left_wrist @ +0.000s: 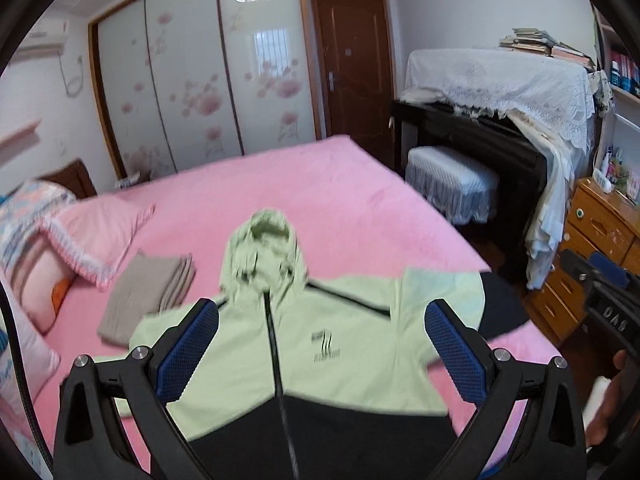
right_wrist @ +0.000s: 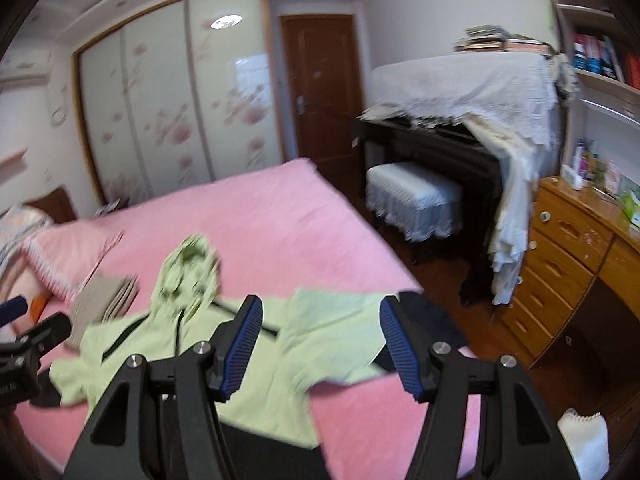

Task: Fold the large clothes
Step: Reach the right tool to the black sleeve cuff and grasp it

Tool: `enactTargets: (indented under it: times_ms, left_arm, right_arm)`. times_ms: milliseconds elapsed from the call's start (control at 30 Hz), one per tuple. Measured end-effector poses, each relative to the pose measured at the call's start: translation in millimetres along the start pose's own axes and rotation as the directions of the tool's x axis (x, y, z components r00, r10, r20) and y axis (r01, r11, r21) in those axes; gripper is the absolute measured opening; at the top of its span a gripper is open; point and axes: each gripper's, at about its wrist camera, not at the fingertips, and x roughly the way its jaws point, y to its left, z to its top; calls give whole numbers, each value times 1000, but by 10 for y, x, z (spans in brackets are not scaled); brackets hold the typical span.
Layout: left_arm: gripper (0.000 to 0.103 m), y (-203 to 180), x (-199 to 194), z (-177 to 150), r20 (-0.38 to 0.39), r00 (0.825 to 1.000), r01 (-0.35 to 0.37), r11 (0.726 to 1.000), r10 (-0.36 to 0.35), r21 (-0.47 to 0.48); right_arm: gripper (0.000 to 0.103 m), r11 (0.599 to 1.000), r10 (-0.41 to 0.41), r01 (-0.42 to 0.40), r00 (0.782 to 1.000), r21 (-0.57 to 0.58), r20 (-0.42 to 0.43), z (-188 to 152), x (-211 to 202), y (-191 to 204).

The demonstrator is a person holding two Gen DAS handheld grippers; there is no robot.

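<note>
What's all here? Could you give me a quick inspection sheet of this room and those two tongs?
Surface: bed with a pink cover.
Job's things: green and black hooded jacket spread flat, front up, zipped.
Clutter: folded beige cloth beside the jacket; pillows to the left.
Grippers: left tongs open, above the jacket, holding nothing; right tongs open, above a sleeve, holding nothing.
Cables: a thin dark cable at the left edge.
Surroundings: wardrobe, door, covered piano, stool, wooden drawers.
</note>
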Motion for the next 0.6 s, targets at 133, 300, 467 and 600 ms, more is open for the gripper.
enactTargets:
  times_ms: [133,300,467,600]
  left_arm:
    - [102,-352,287,149,85,995,-62,998,59,29]
    - [102,-703,829,131,95,991,-101,994,96,40]
    - [102,-996,1407,-70,46,999,-31,999,29,27]
    - [102,-1263,1724,-280,19,999,-38,997,37,74]
  right_arm:
    - [61,999,-25,26,999,45,-21,161,274,-372]
    - [61,993,-45,57,992,100,-119,112,814,-819]
    - [61,982,-88,123,969,144,-232,-213,1409,-1143]
    - [61,969,-87,153,945,192,-315,-527,1743,-1360]
